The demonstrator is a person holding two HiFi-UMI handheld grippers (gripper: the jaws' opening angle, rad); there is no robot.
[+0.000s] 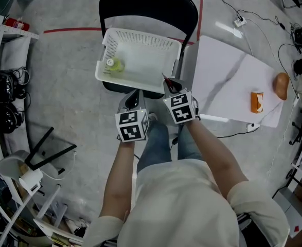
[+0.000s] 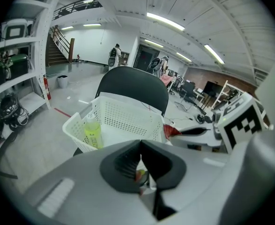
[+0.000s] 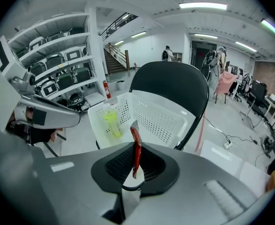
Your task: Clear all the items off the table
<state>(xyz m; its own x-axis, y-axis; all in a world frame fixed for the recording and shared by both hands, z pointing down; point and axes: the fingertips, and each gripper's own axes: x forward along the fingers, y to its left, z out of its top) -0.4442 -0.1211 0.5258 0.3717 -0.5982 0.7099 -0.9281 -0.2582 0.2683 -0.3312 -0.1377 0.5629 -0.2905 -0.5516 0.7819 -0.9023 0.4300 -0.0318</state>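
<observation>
Red packet (image 3: pixel 136 149) is standing on edge, clamped between the closed jaws of the right gripper (image 3: pixel 136 167), just at the near rim of the basket (image 1: pixel 140 35), which is sitting on a chair (image 1: pixel 148 1). A bottle (image 1: pixel 113 64) is sitting in the basket's left corner. The left gripper (image 1: pixel 132 98) is hovering just beside the right one with its jaws pressed together; a small coloured scrap is showing low between them, too small to identify. An orange packet (image 1: pixel 256 102) and a brown lump (image 1: pixel 281 85) are lying near each other at the right end of the table (image 1: pixel 228 76).
</observation>
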